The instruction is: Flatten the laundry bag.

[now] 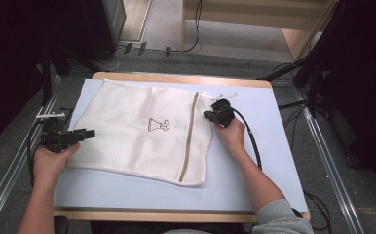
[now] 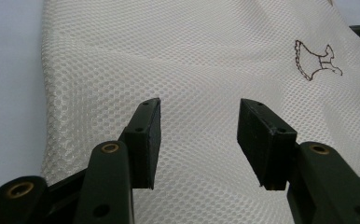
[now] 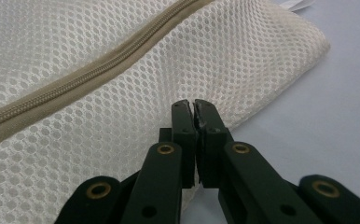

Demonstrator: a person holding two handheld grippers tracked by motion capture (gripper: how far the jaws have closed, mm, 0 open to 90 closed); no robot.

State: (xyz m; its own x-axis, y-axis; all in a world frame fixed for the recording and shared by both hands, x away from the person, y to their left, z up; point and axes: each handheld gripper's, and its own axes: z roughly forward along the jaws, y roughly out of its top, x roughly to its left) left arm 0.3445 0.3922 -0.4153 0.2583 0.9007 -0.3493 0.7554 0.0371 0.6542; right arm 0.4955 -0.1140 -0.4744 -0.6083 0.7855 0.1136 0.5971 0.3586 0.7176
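Bag: white mesh laundry bag (image 1: pixel 142 131) lies flat on the pale blue counter (image 1: pixel 269 146), spread across its left and middle part
Zipper: tan zipper (image 1: pixel 190 136) runs the length of the bag near its right edge — closed as far as can be seen
Mark: small dark dress outline (image 1: pixel 158 125) printed at mid-bag
Left gripper: left gripper (image 1: pixel 89 132) sits at the bag's left edge, held level; in the left gripper view its fingers (image 2: pixel 145 140) stand apart over the mesh, nothing between them
Right gripper: right gripper (image 1: pixel 207 115) at the bag's upper right edge, just beside the zipper's far end; fingers (image 3: pixel 185 140) pressed together — whether mesh is pinched between them, cannot tell
Tag: white tag (image 1: pixel 223 95) on the counter near the bag's far right corner
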